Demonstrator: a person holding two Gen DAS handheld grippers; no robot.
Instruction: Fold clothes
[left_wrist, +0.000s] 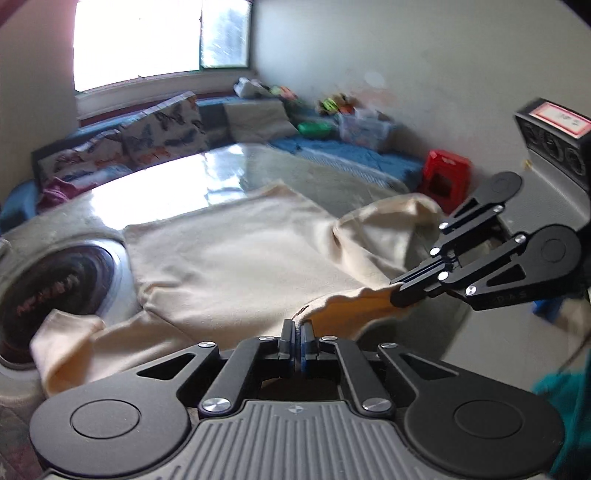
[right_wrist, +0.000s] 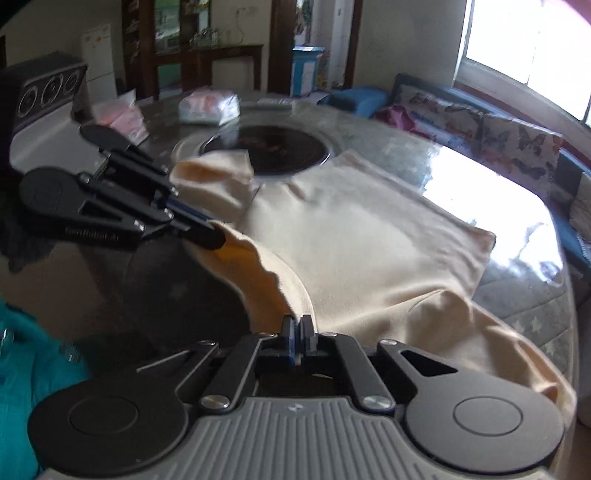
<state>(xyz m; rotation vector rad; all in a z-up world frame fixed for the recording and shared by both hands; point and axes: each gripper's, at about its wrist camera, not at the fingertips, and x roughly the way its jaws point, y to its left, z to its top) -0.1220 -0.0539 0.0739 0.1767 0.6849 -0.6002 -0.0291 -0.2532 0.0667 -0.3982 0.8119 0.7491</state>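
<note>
A cream shirt (left_wrist: 236, 258) lies spread on a glass-topped table (left_wrist: 166, 184); it also shows in the right wrist view (right_wrist: 354, 236). My left gripper (left_wrist: 297, 330) is shut on the shirt's near edge, which is lifted off the table. My right gripper (right_wrist: 297, 325) is shut on the same edge further along. Each gripper shows in the other's view: the right gripper (left_wrist: 400, 293) at the right, the left gripper (right_wrist: 214, 236) at the left, both pinching the raised cream hem. One sleeve (left_wrist: 66, 339) hangs over a round dark hob (left_wrist: 48, 280).
The round dark hob (right_wrist: 266, 147) is set in the table's middle. A plastic-wrapped bundle (right_wrist: 208, 105) and a pink bag (right_wrist: 122, 118) lie on the far side. A sofa with butterfly cushions (left_wrist: 162, 125) runs along the window. A red stool (left_wrist: 447, 177) stands beside it. Teal cloth (right_wrist: 22, 354) is near me.
</note>
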